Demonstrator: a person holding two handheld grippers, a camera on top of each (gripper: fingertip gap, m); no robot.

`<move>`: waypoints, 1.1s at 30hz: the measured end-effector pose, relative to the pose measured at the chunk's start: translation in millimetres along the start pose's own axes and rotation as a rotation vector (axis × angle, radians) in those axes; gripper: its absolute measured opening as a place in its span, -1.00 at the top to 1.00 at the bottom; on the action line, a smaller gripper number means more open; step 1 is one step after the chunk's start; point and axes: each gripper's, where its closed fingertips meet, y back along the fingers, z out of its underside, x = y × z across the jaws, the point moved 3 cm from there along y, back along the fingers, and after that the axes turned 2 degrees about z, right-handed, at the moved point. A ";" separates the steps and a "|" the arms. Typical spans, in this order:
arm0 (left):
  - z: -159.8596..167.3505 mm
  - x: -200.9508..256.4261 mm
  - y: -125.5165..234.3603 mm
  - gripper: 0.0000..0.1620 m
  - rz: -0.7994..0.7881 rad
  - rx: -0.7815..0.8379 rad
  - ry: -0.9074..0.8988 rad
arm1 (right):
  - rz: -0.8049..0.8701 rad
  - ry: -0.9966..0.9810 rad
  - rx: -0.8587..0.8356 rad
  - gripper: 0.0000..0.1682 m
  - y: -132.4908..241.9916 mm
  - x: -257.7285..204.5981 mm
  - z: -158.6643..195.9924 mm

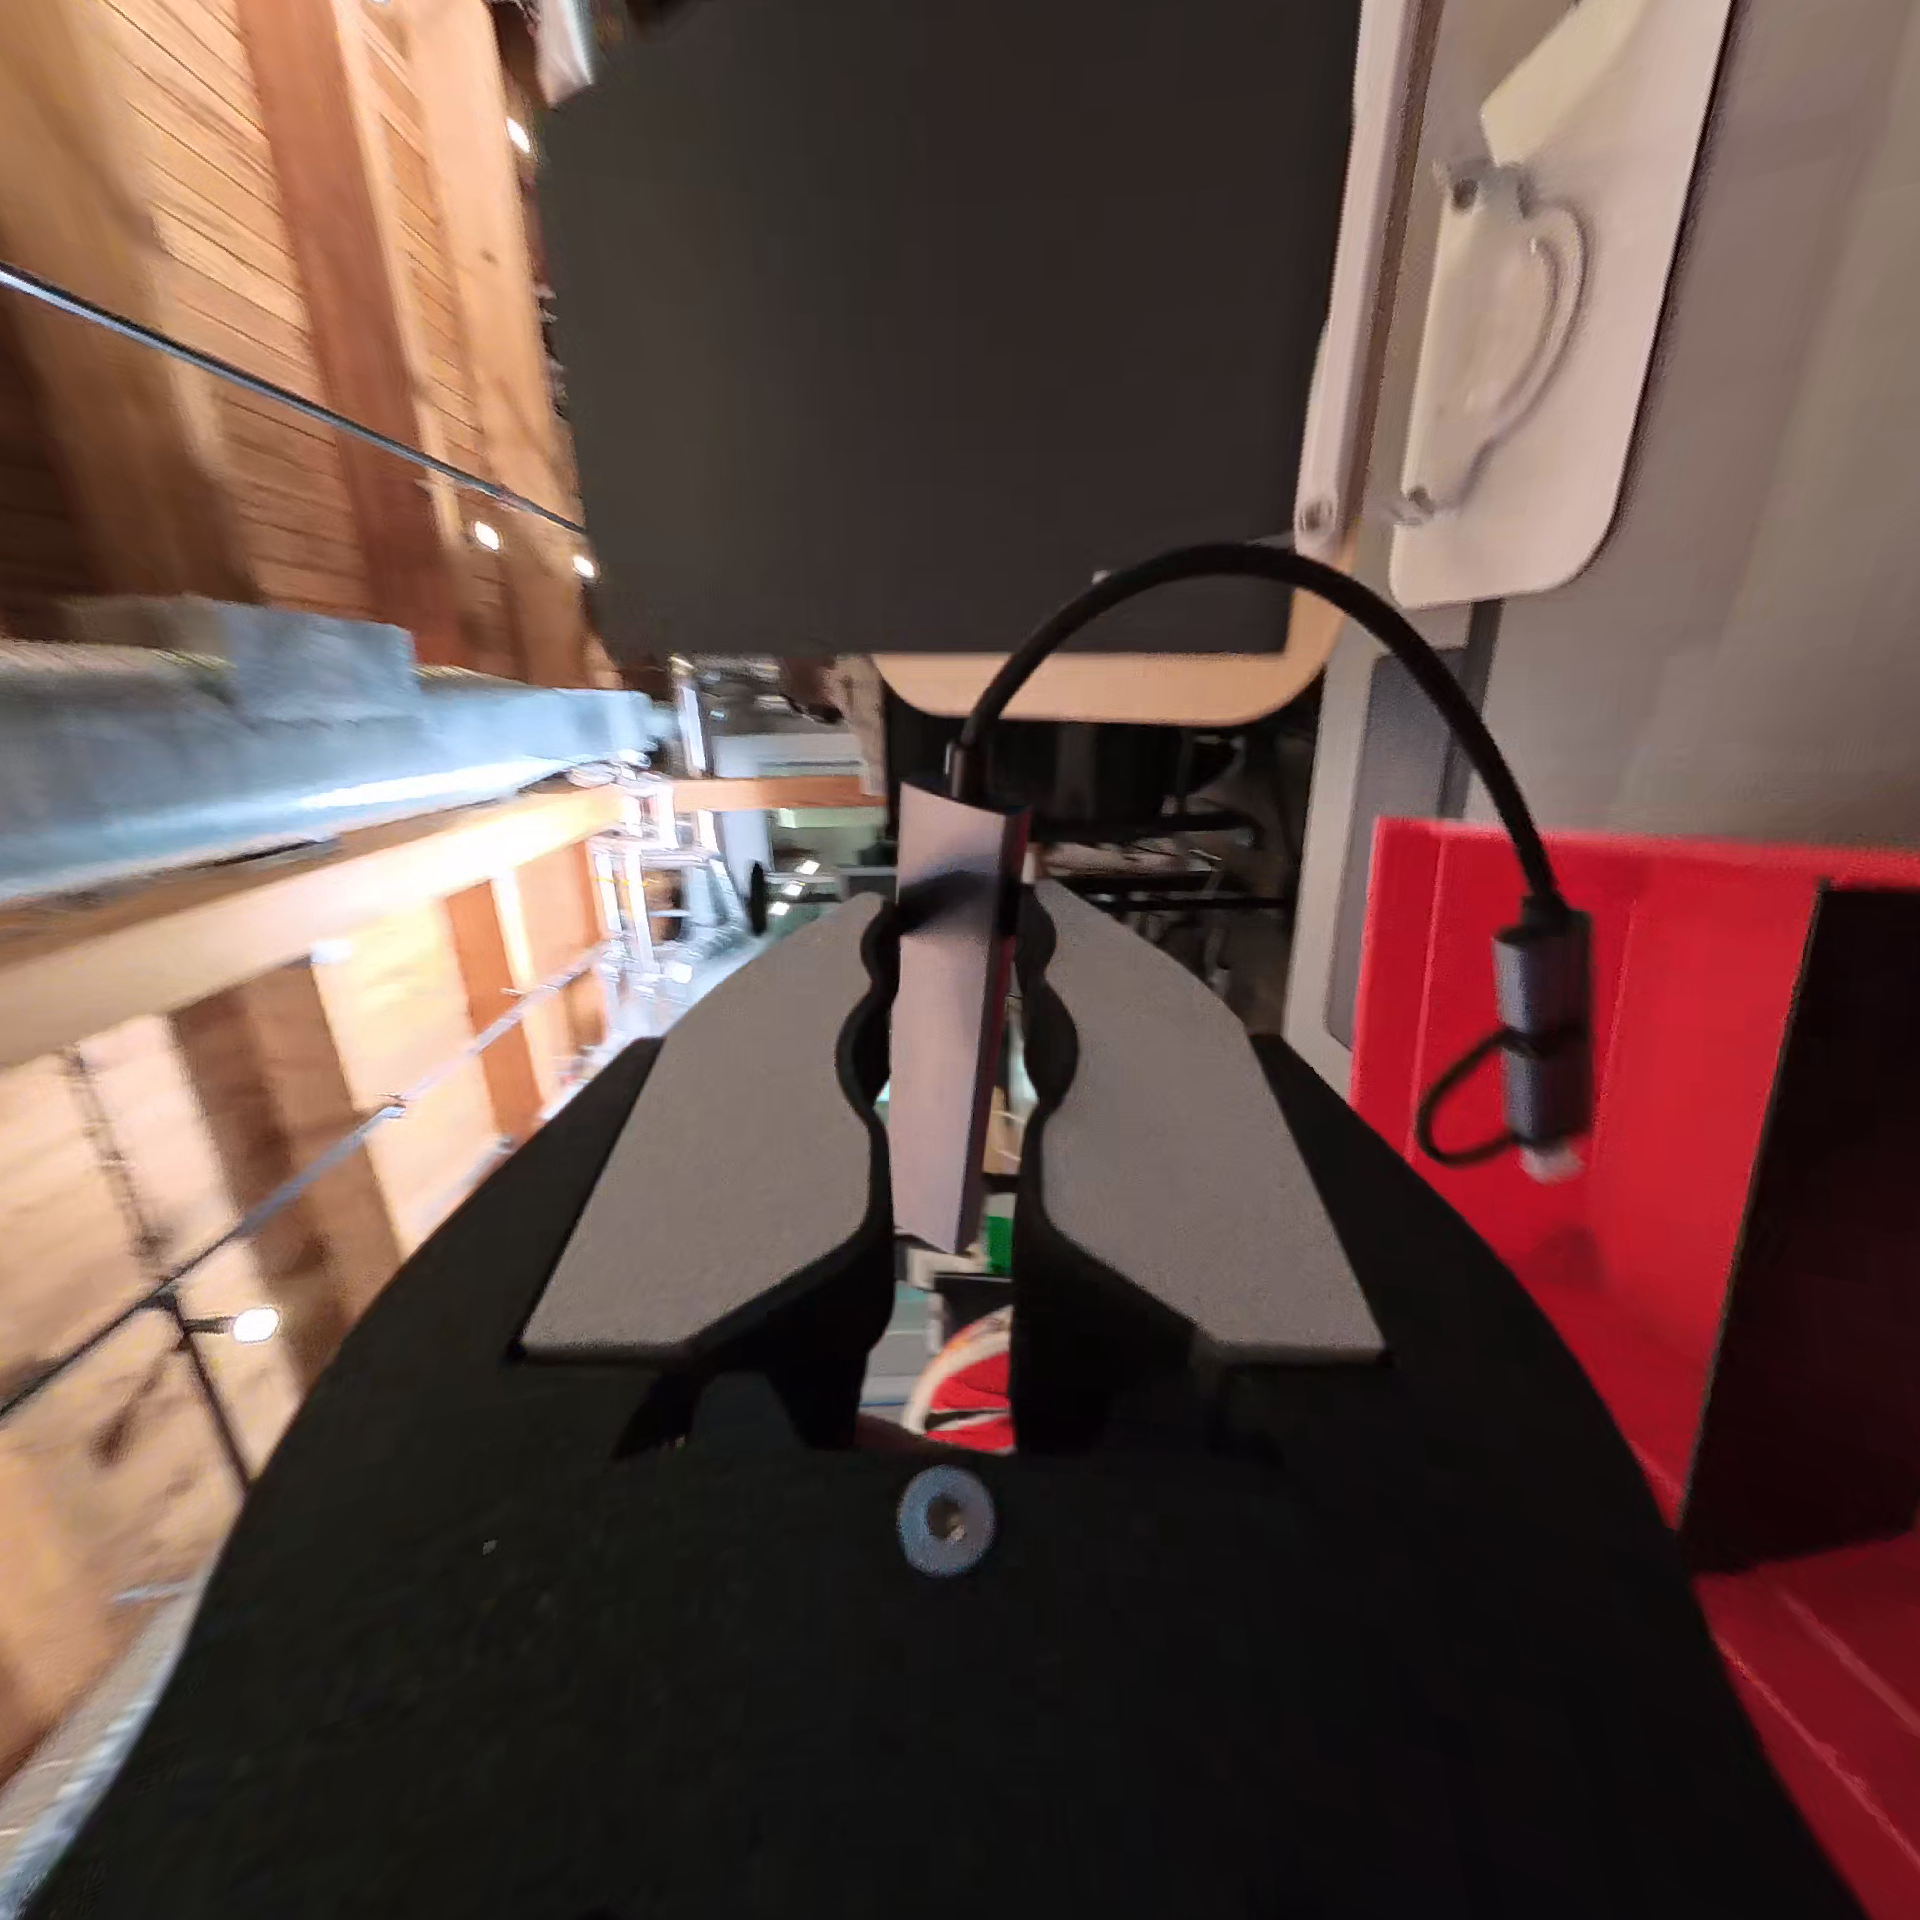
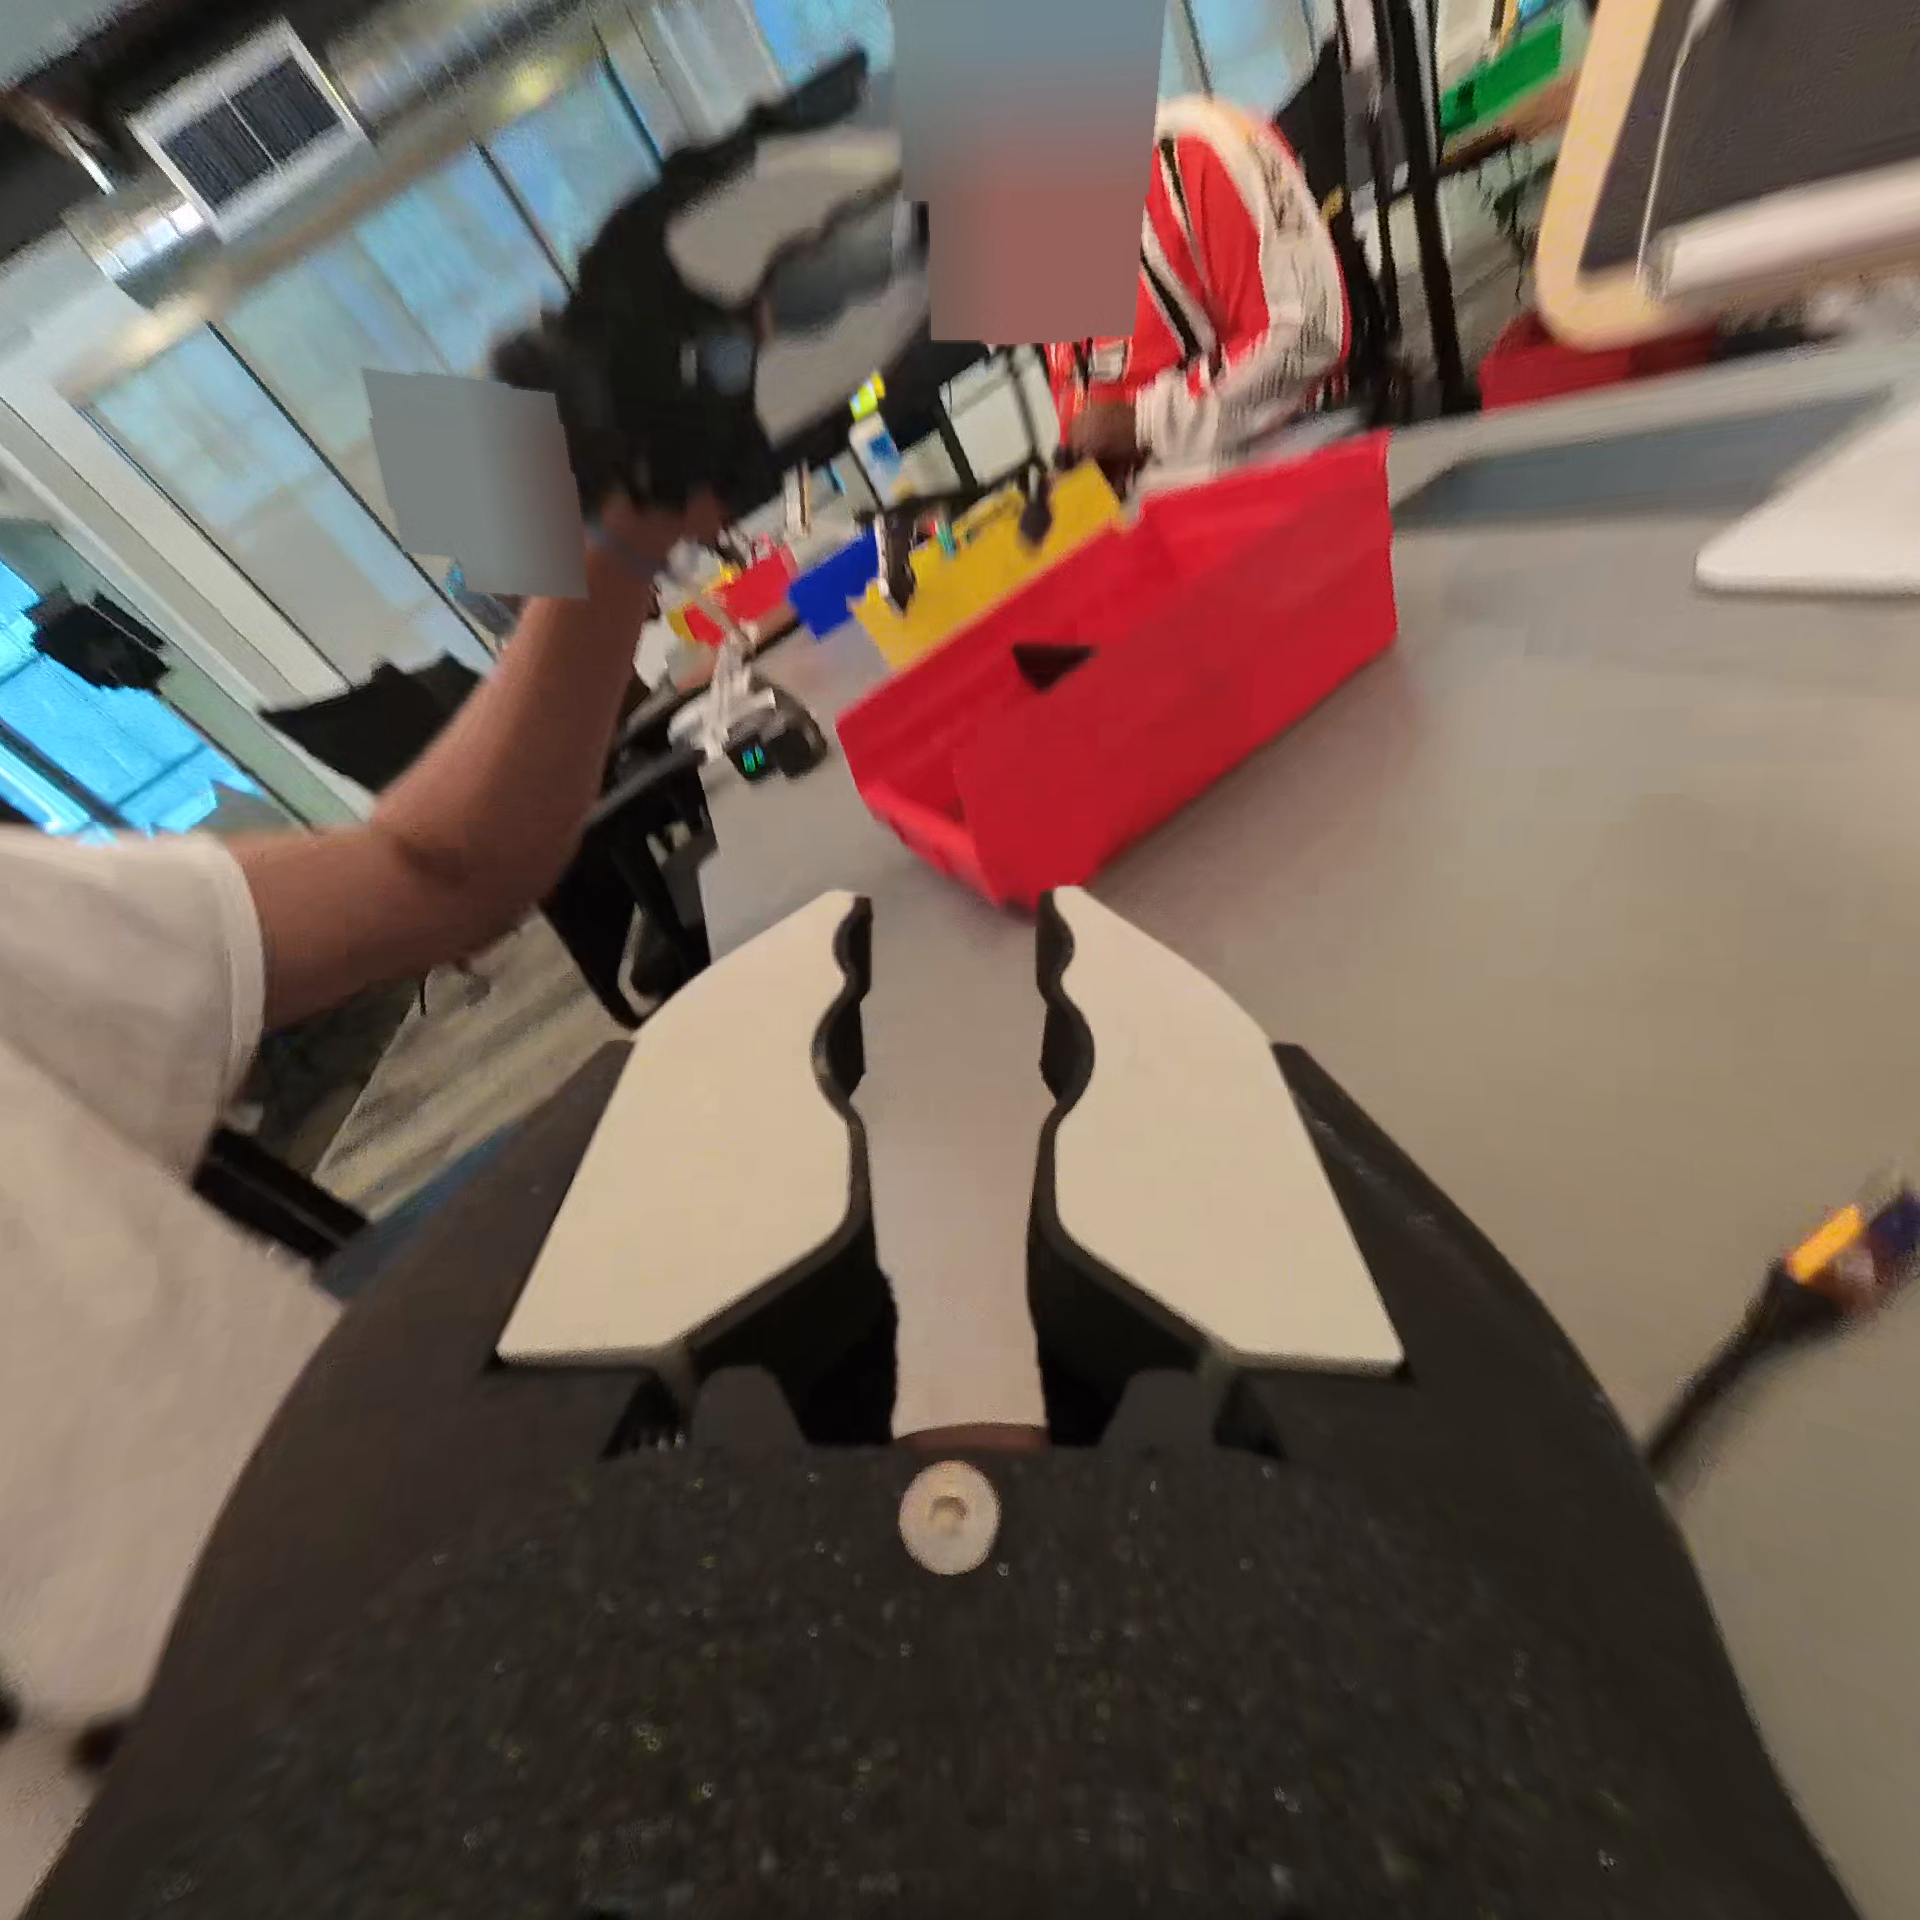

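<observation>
Left gripper (image 1: 951, 914) clamped tight on a slim grey adapter block (image 1: 951, 997), jaws pressed against both flat sides, block standing on end between the fingers. Short black cable (image 1: 1247, 582) arcing off the block's far end and drooping right, ending in a grey plug (image 1: 1543, 1023) dangling free in front of a red bin (image 1: 1662, 1091). Dark monitor (image 1: 935, 312) beyond, view rolled sideways. Right gripper (image 2: 954, 914) empty, jaws parted a moderate way, only grey tabletop (image 2: 1558, 831) showing through the gap. Same red bin (image 2: 1143, 686) just ahead of its tips, resting on the table. Black cable with an orange-tipped connector (image 2: 1818, 1262) lying off to the right, blurred.
</observation>
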 end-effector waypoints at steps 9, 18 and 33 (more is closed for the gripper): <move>-162.4 28.7 68.5 0.75 -0.172 0.145 -0.110 | 0.026 0.223 0.066 0.63 -48.9 -48.3 -68.5; -216.1 67.4 89.3 0.74 -0.171 0.183 0.063 | 0.002 0.186 0.009 0.89 -25.7 -47.3 -31.8; -176.0 98.4 129.2 0.57 0.778 0.649 1.539 | -0.168 0.456 -0.056 0.90 9.5 -30.2 11.7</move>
